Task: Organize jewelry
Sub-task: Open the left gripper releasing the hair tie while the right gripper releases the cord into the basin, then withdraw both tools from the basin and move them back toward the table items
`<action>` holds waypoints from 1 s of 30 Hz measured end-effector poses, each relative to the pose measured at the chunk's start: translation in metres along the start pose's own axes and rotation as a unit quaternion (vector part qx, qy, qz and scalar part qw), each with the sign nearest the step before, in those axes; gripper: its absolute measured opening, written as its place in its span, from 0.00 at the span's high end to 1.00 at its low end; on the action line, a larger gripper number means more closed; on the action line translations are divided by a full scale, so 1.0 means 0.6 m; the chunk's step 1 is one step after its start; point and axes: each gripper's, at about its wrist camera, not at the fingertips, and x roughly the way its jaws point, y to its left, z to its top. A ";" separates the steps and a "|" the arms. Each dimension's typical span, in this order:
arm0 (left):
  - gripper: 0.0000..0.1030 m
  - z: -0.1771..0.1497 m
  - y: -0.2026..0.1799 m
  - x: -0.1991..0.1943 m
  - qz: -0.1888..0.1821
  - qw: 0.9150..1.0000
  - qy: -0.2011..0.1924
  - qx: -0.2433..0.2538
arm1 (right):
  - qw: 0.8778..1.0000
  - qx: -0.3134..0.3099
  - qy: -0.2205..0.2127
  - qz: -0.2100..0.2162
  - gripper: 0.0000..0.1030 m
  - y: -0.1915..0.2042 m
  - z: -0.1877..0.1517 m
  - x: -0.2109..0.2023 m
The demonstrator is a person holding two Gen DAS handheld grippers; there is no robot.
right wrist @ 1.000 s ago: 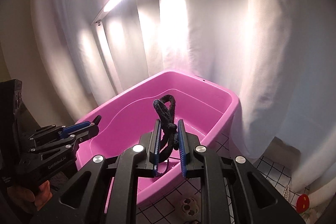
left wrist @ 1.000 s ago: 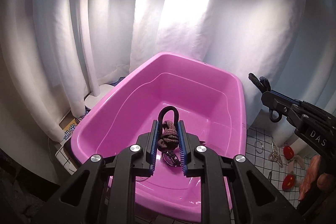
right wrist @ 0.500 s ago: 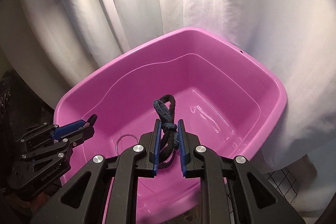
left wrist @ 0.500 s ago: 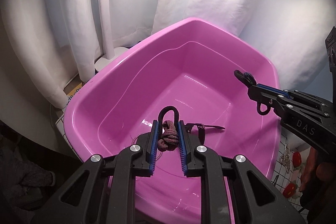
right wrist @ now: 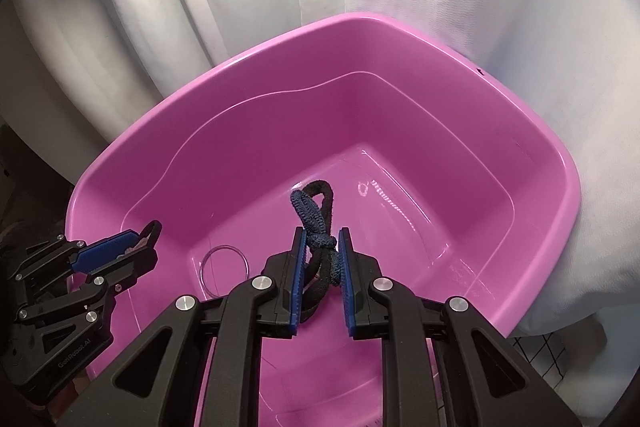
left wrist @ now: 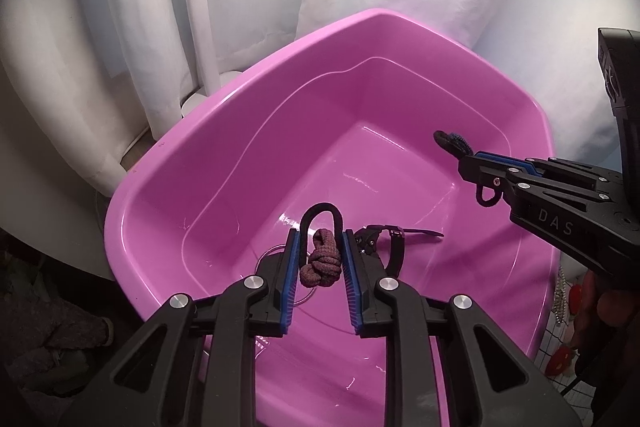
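Observation:
A pink plastic tub (left wrist: 240, 99) fills both views. My left gripper (left wrist: 320, 239) hangs over its near left part with a brown knotted hair tie with a black loop (left wrist: 320, 265) between its blue pads. Its jaws are opening, and the tie still sits against the pads. My right gripper (right wrist: 322, 233) is shut on a dark blue and black knotted hair tie (right wrist: 314, 207) above the tub (right wrist: 280, 43) floor. On that floor lie a black watch (left wrist: 394, 239), a clear ring (right wrist: 224, 267) and a thin chain (right wrist: 384, 199). Each view shows the other gripper: the right gripper (left wrist: 466, 157) and the left gripper (right wrist: 140, 239).
White curtains hang behind the tub, with a white lamp pole (left wrist: 200, 27) at its back left. A black-gridded table surface with red ornaments (left wrist: 560, 355) and a beaded chain (left wrist: 562, 291) shows at the right. A person's hand (left wrist: 612, 303) holds the right gripper.
Both grippers have dipped and tilted down toward the tub floor. The right gripper has come in over the tub. The left pads stand slightly wider around the brown tie.

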 end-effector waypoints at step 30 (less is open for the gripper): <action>0.43 -0.013 0.015 -0.034 0.016 1.000 -0.022 -0.002 | 1.000 0.005 -0.020 -0.019 0.53 0.017 -0.005 -0.018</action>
